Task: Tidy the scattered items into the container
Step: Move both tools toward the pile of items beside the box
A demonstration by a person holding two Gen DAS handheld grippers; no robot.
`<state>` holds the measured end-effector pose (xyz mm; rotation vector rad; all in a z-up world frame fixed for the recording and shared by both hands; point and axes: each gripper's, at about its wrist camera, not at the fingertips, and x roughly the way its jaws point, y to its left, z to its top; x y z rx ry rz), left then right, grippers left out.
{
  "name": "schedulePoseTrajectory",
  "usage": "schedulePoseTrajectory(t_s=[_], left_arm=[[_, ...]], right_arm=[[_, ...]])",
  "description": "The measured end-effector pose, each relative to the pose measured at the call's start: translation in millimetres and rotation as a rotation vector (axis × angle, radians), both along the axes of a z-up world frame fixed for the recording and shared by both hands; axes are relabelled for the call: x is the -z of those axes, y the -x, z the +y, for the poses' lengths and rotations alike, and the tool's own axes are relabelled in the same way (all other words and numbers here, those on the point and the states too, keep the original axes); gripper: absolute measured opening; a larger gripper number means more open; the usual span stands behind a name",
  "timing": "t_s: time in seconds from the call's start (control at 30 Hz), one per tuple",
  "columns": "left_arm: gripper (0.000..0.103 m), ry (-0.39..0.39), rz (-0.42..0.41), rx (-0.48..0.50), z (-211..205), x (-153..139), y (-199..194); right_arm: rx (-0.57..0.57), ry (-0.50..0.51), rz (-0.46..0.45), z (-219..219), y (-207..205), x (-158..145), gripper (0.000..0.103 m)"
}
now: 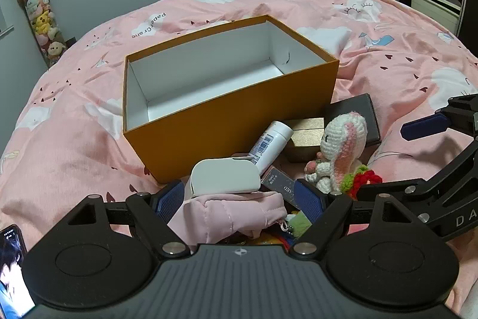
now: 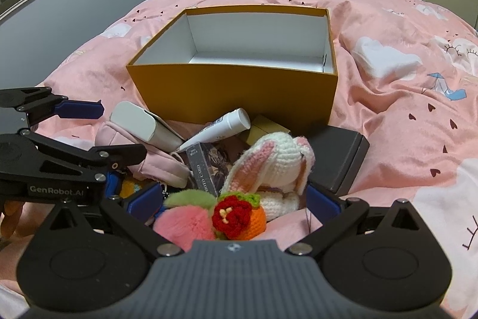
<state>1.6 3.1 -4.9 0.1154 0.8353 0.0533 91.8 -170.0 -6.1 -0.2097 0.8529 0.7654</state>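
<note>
Two grippers hang over a heap of small things on a pink cloud-print duvet (image 1: 89, 139), both tilted downward with their blue-padded jaws spread wide and nothing between the pads pressed.

Just ahead of the left gripper (image 1: 240, 199), between its fingers, lies a pink drawstring pouch (image 1: 233, 217) with a white rounded case (image 1: 224, 175) resting on top of it. Right of the case a white tube with a barcode (image 1: 270, 144) leans up toward the container, and a dark printed card box (image 1: 279, 183) lies under its lower end. Further right sit a gold box (image 1: 306, 136), a crocheted white-and-pink rabbit (image 1: 340, 151) and, behind it, a dark grey box (image 1: 355, 109).

Close in front of the right gripper (image 2: 234, 196), from left to right, are a fluffy pink-and-green pompom (image 2: 185, 221), a crocheted red flower on an orange fruit (image 2: 239, 217), and the rabbit lying face down just beyond them.

Beyond the whole heap, straight ahead of both grippers, stands the container, an open orange cardboard box (image 1: 230, 127) with a white interior; its near wall is just behind the tube and gold box.
</note>
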Motion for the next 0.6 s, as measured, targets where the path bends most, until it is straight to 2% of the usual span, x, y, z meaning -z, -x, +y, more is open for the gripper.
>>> schedulePoseTrajectory(t_s=[0.6], left_arm=[[0.095, 0.009, 0.007, -0.015, 1.4, 1.2, -0.4]], right_arm=[[-0.035, 0.013, -0.003, 6.9, -1.2, 2.0, 0.102]])
